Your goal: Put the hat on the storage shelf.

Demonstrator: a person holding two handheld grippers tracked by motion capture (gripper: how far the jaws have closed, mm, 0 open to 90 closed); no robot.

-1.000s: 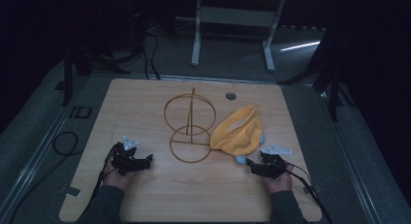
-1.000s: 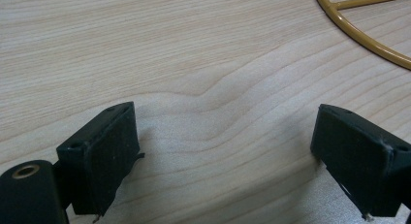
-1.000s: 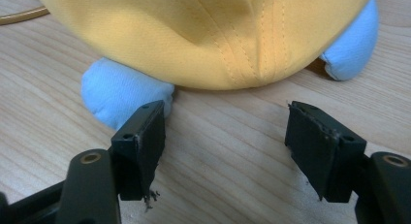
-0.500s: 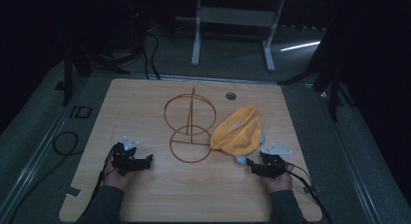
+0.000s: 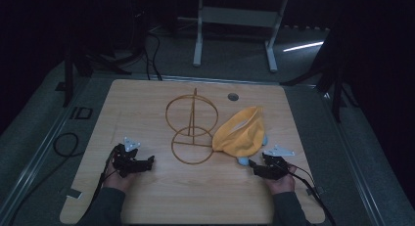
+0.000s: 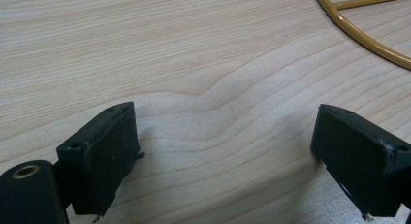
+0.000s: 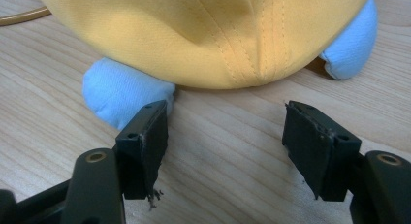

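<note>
Right tool (image 5: 250, 163) open; cap (image 5: 240, 133) lies diagonally, far-right

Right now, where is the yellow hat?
In the high view the yellow hat lies right of the wire stand, just ahead of the open right gripper.

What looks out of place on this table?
The yellow cap lies slumped on the table beside the gold wire stand, not on it, covering a light-blue thing. Both grippers are open and empty.
</note>
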